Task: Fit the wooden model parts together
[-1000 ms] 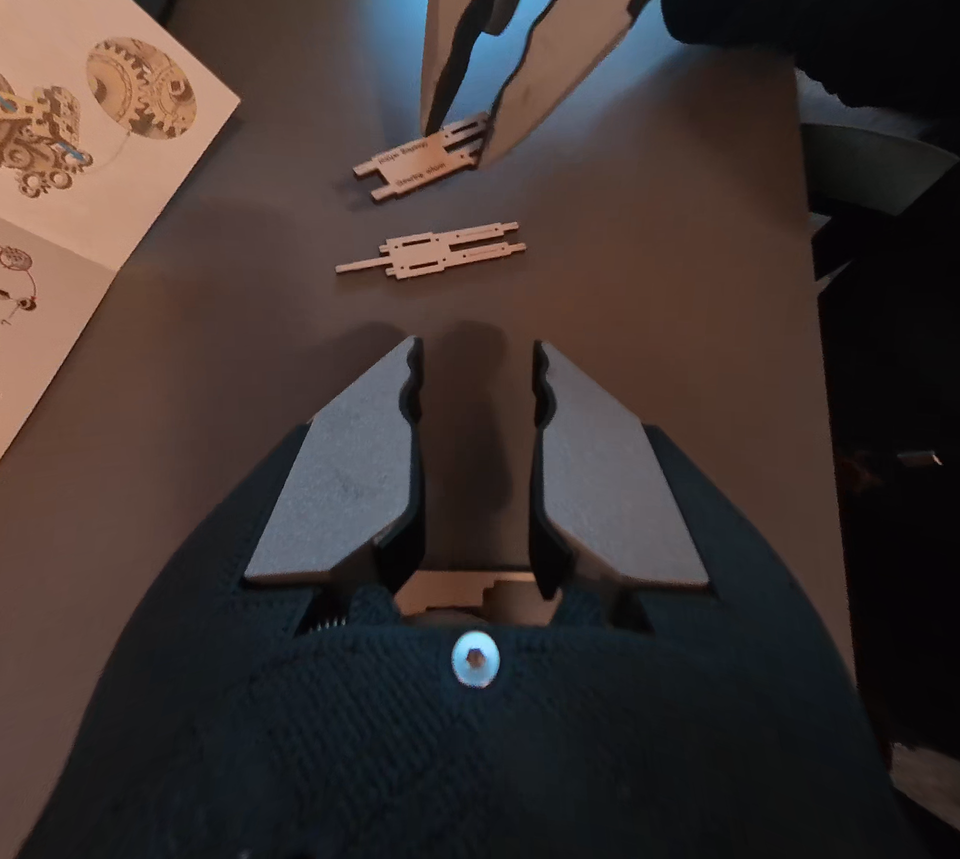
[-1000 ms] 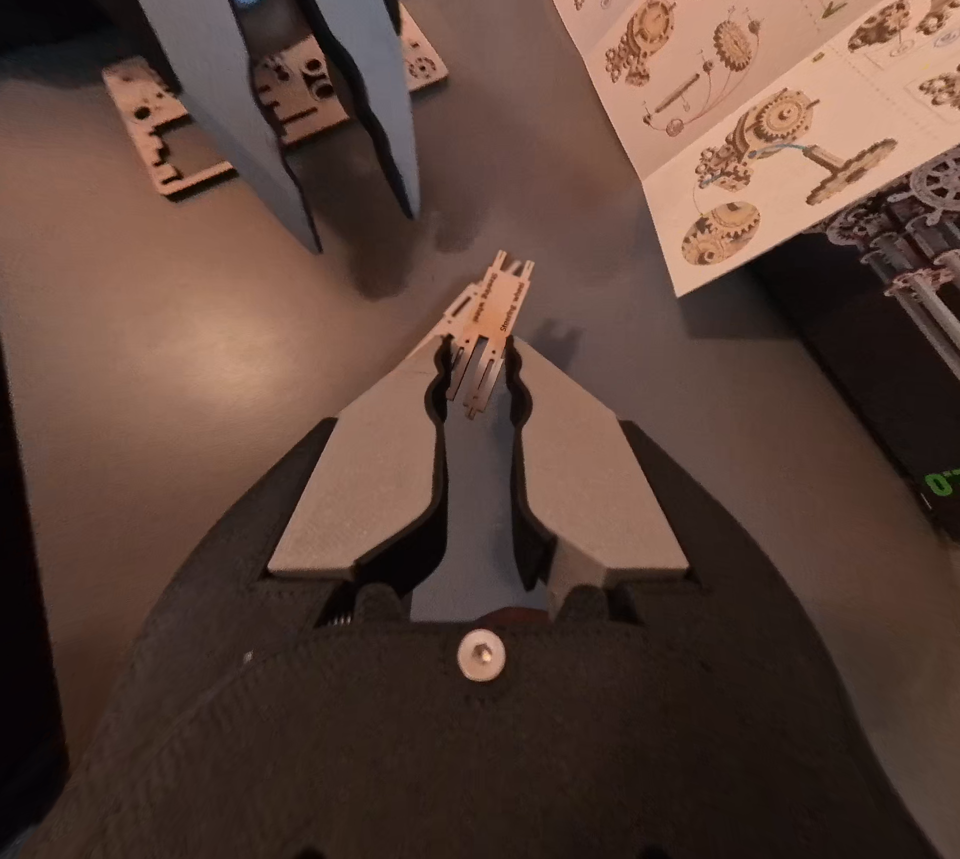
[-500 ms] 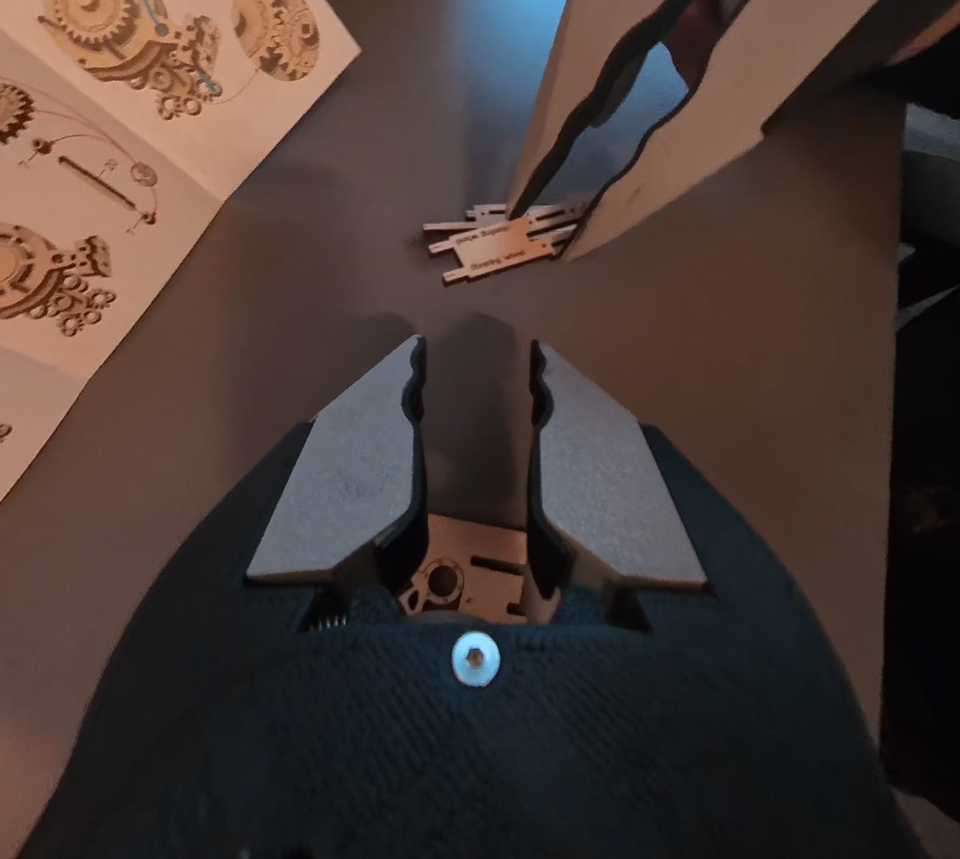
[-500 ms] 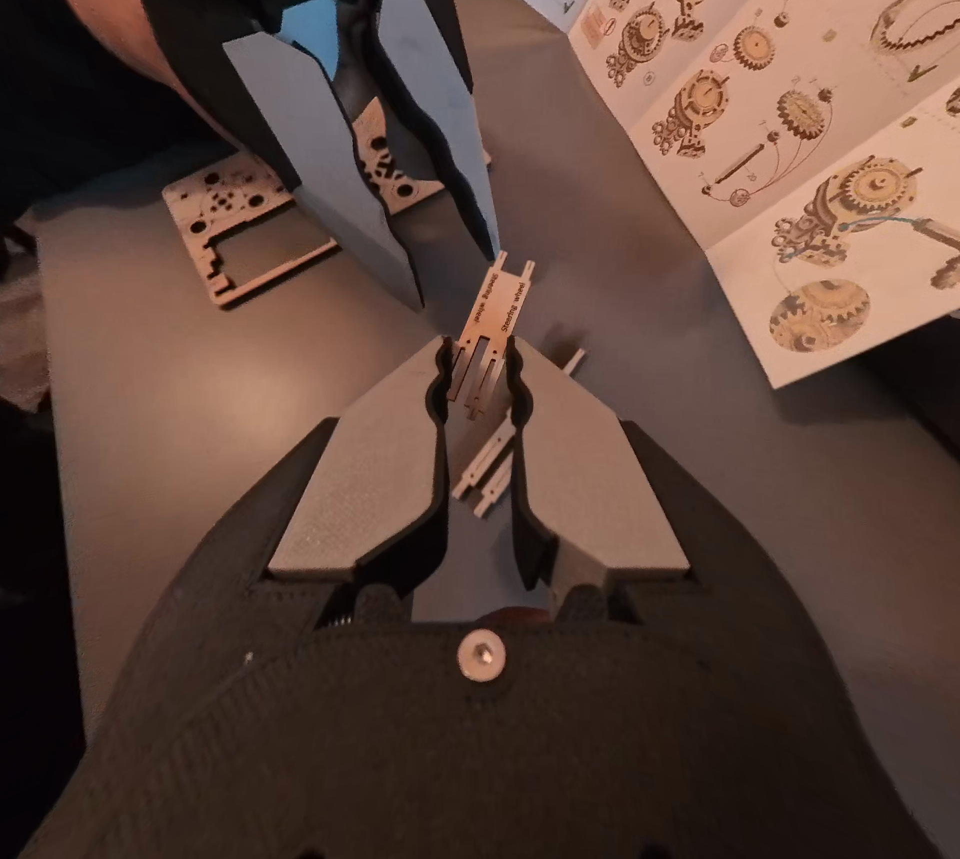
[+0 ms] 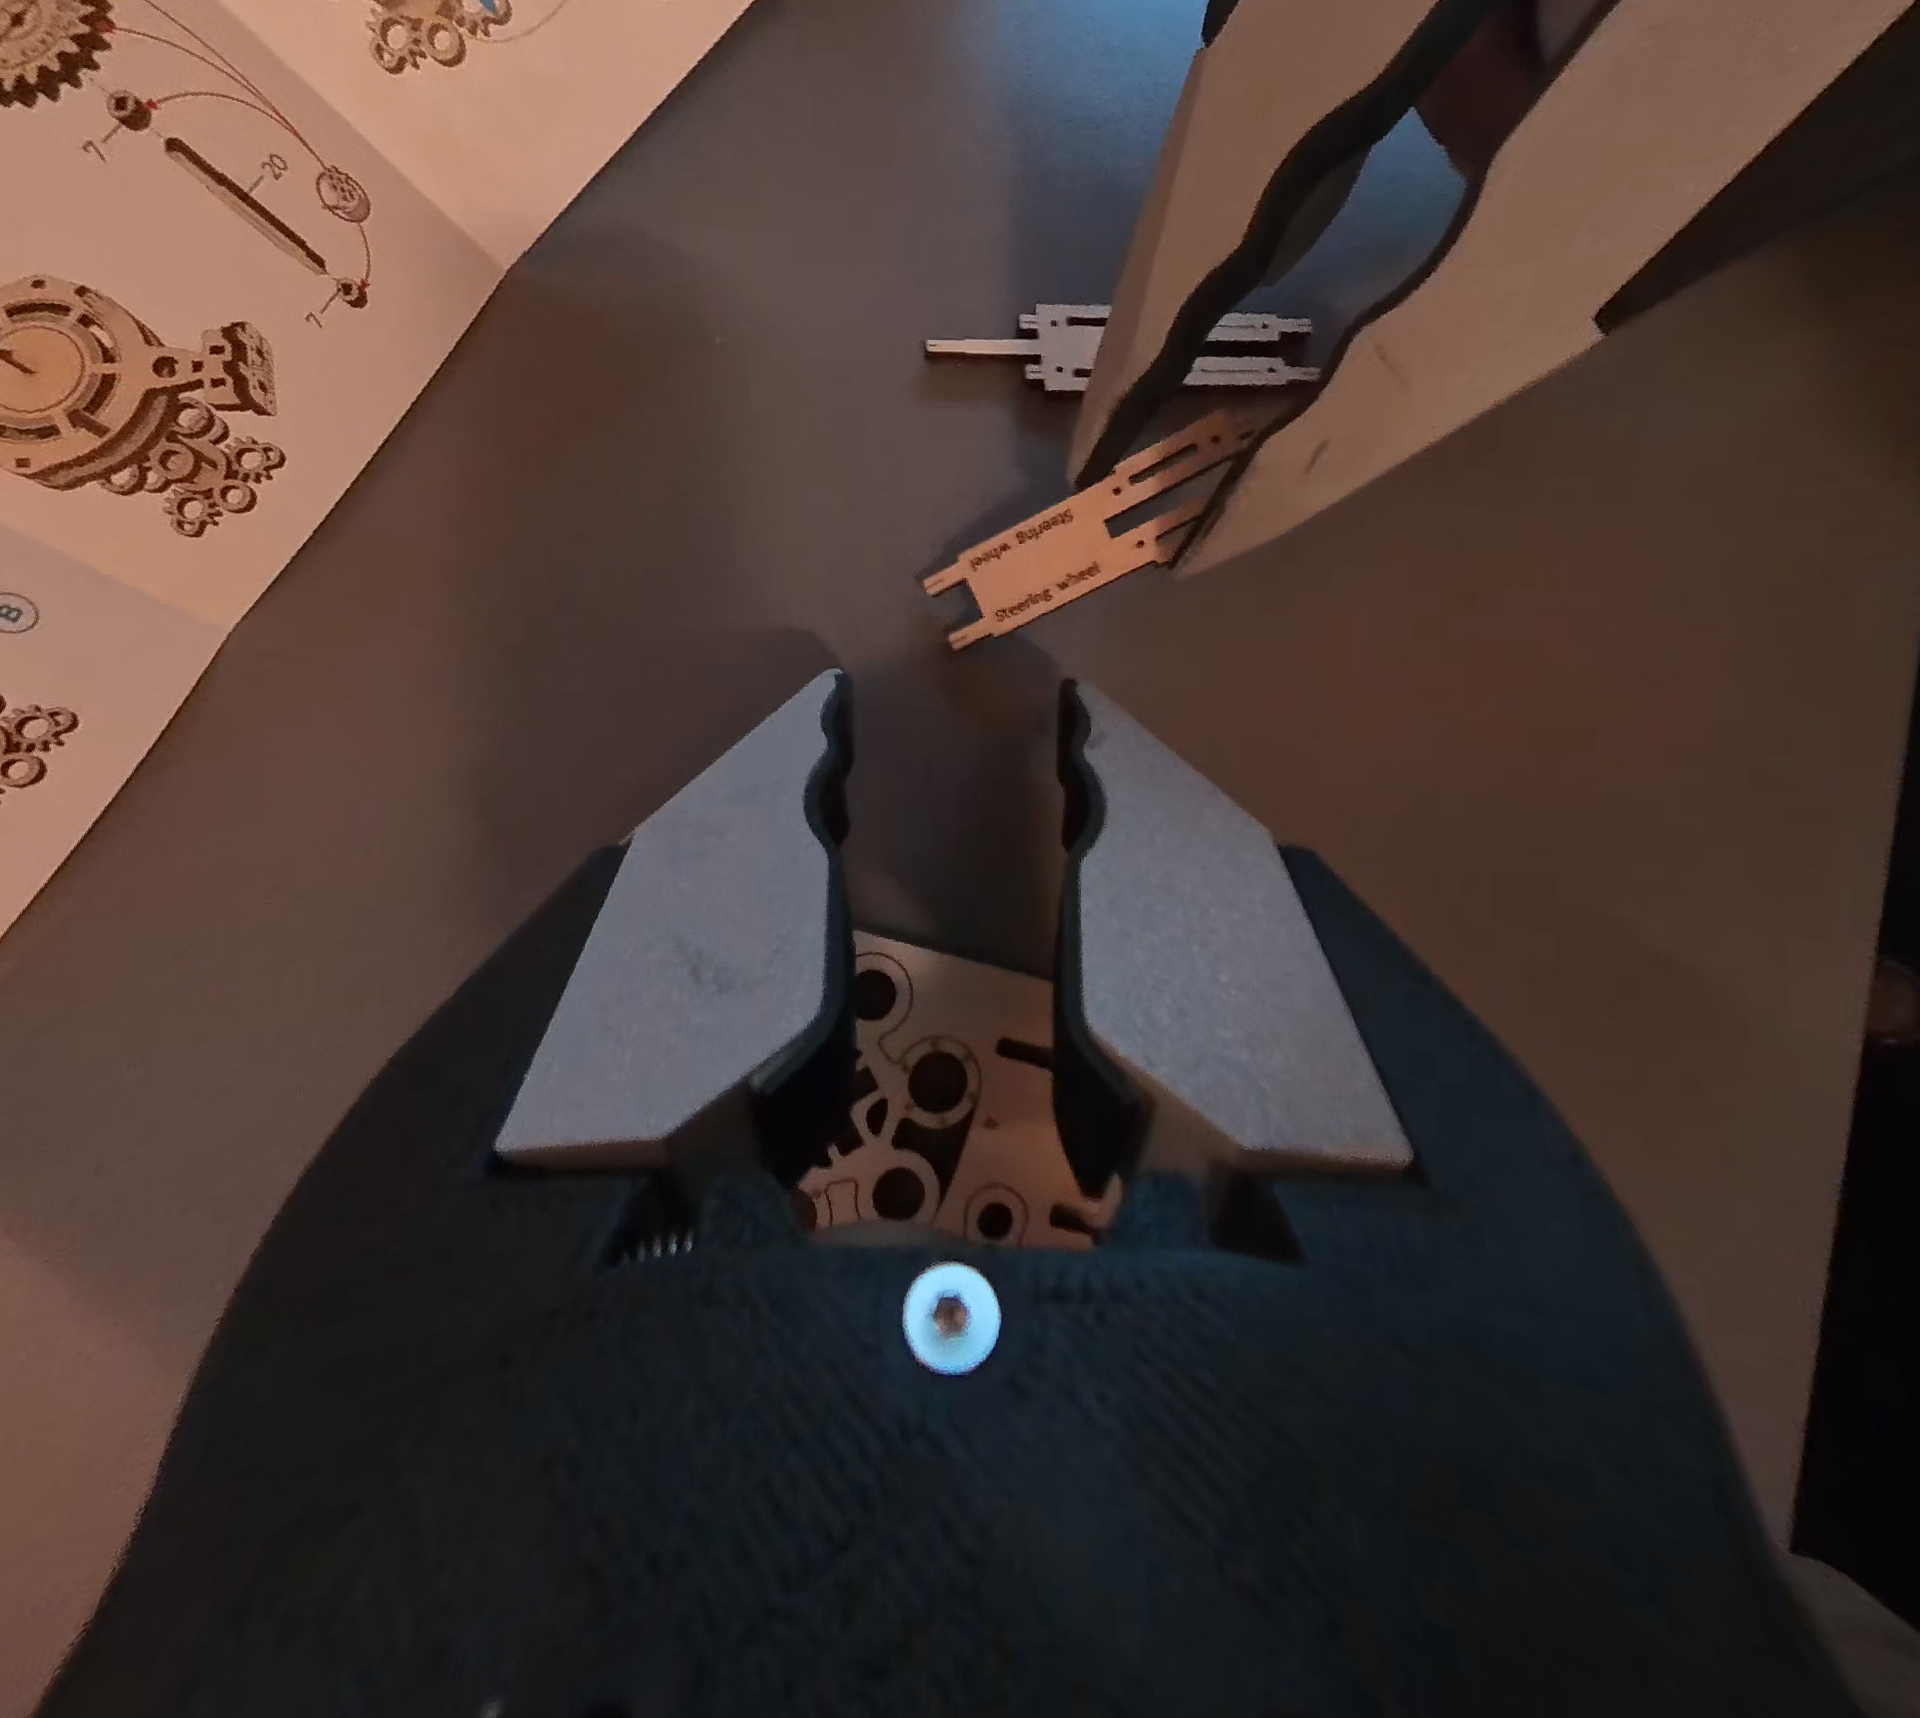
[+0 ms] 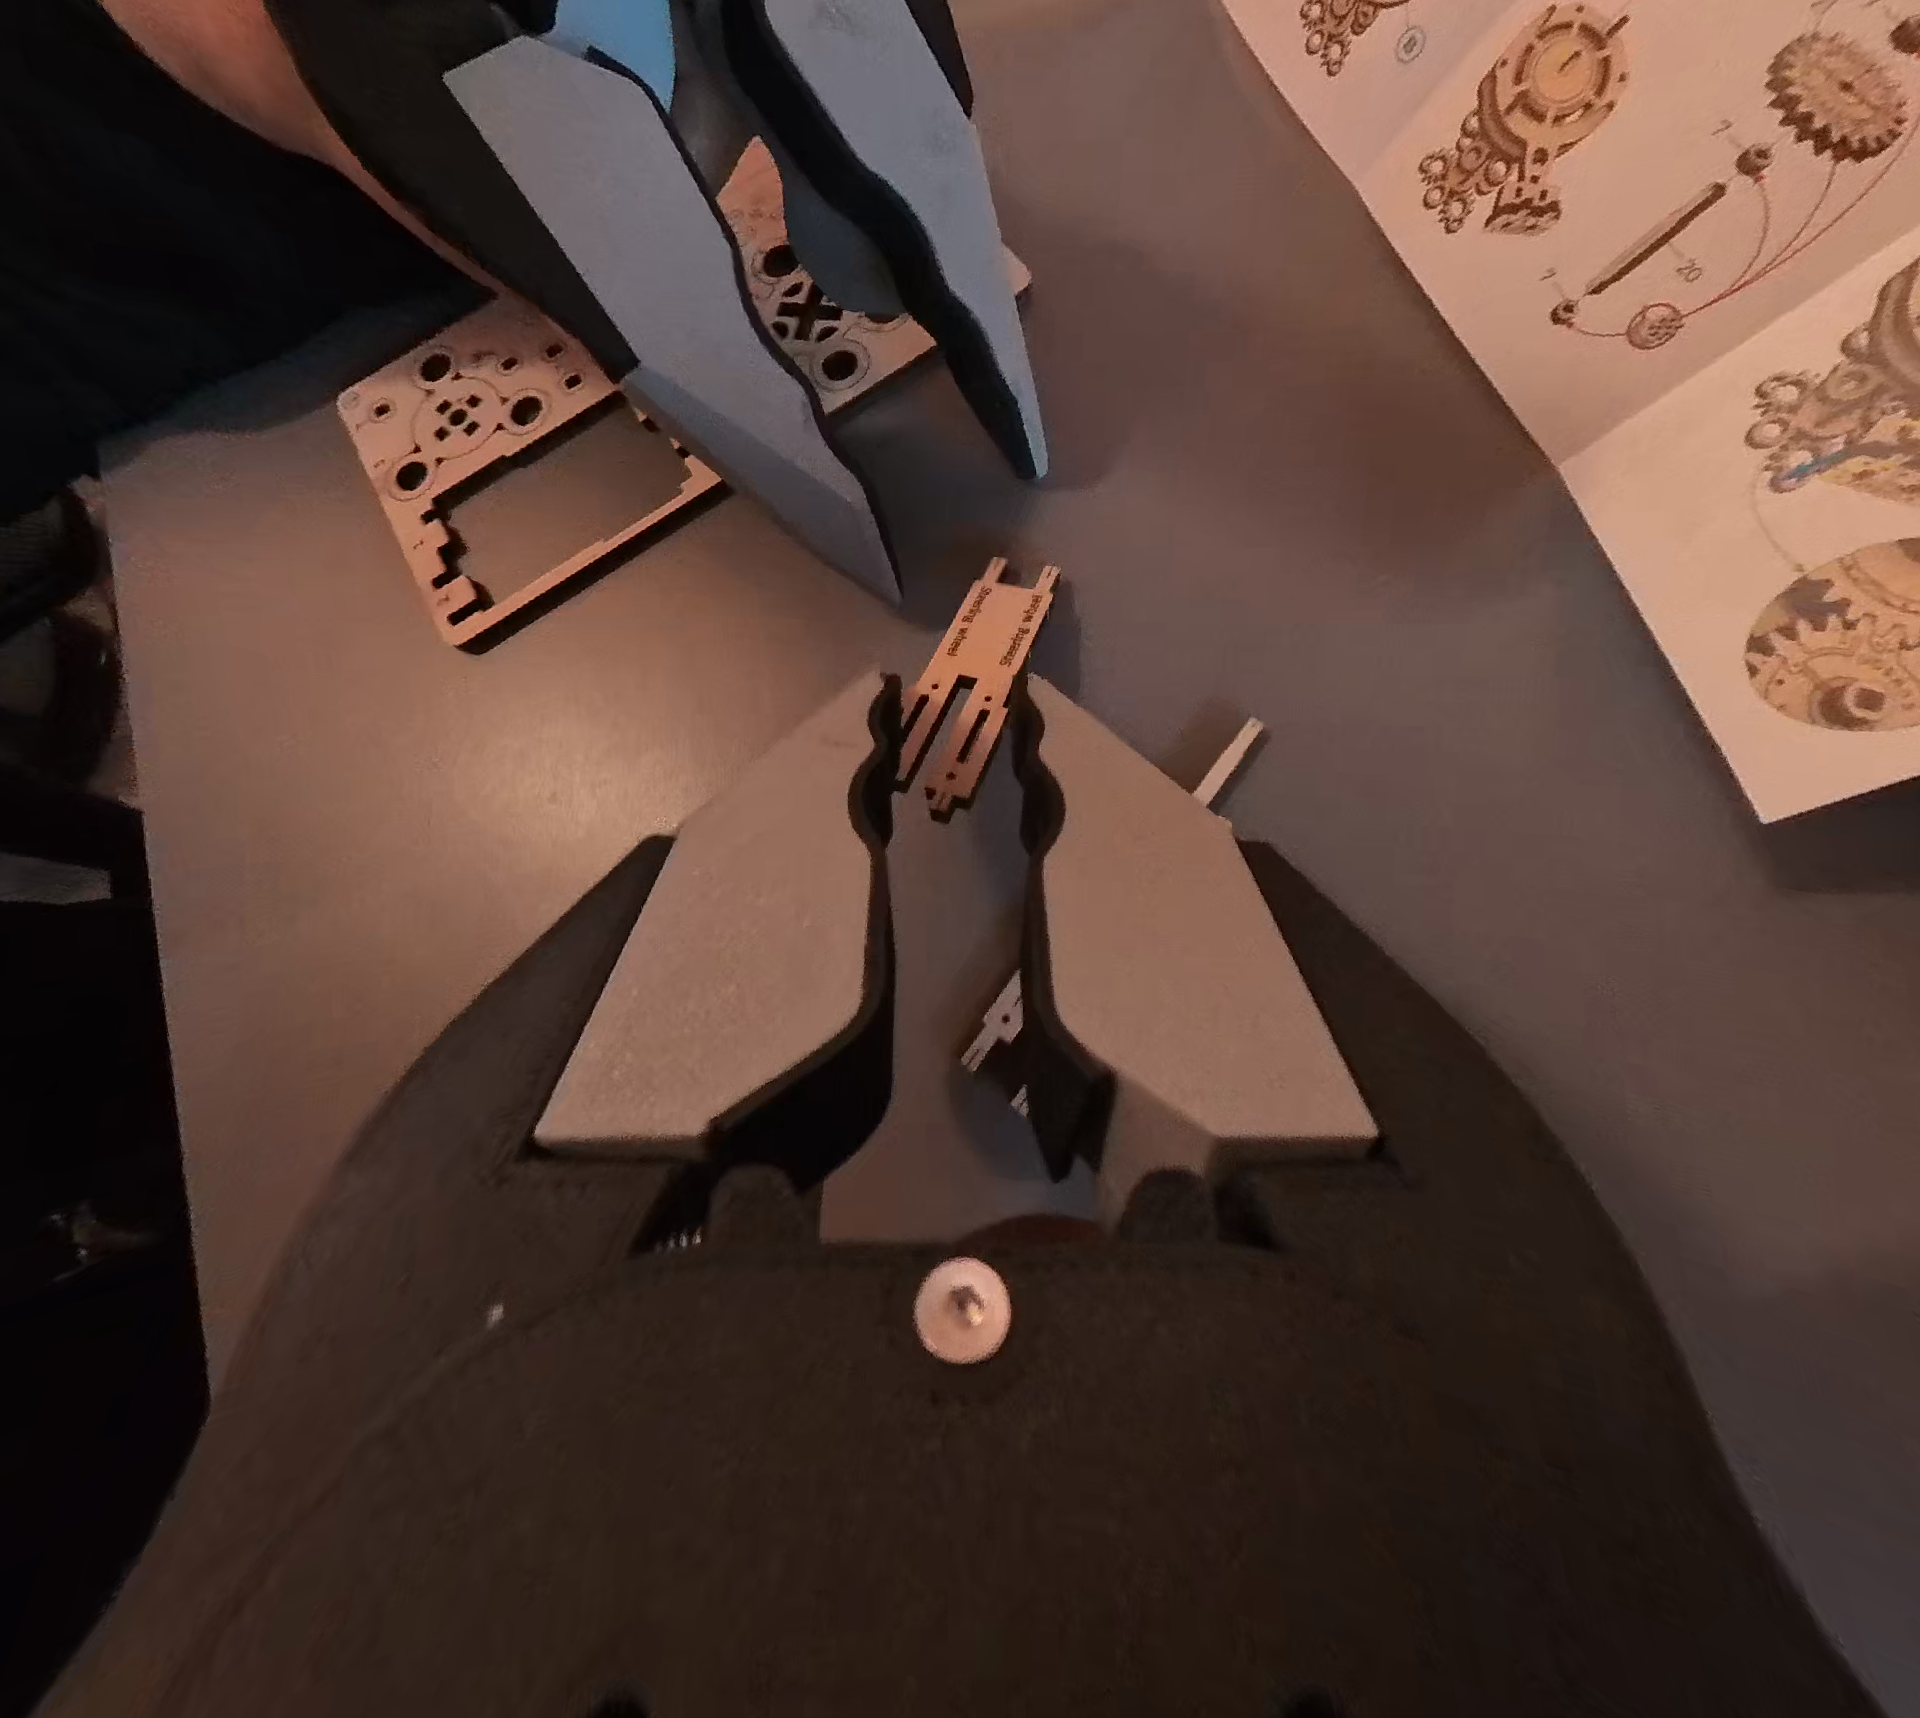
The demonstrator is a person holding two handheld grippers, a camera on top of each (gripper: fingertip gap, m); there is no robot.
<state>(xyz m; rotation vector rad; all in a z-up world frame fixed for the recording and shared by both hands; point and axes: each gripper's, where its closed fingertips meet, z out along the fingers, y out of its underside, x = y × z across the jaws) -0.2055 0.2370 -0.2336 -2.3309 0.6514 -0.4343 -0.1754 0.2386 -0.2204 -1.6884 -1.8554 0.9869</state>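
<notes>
Right claw [image 6: 954, 712] is pinched on a slotted wooden strip [image 6: 975, 681], lifted off the desk [image 6: 1299, 629], with its forked end sticking out toward the left claw [image 5: 954, 712]. That one hangs wide open with nothing in it, fingertips just short of the strip. Decent bare desk between them; the instruction sheet [image 6: 1662, 266] crowds one side. A second strip [image 5: 1039, 347] lies flat, half hidden behind the right claw. The punched-out wooden sheet [image 6: 499, 473] is partly covered by the left claw, and its far edge is hard to make out.
</notes>
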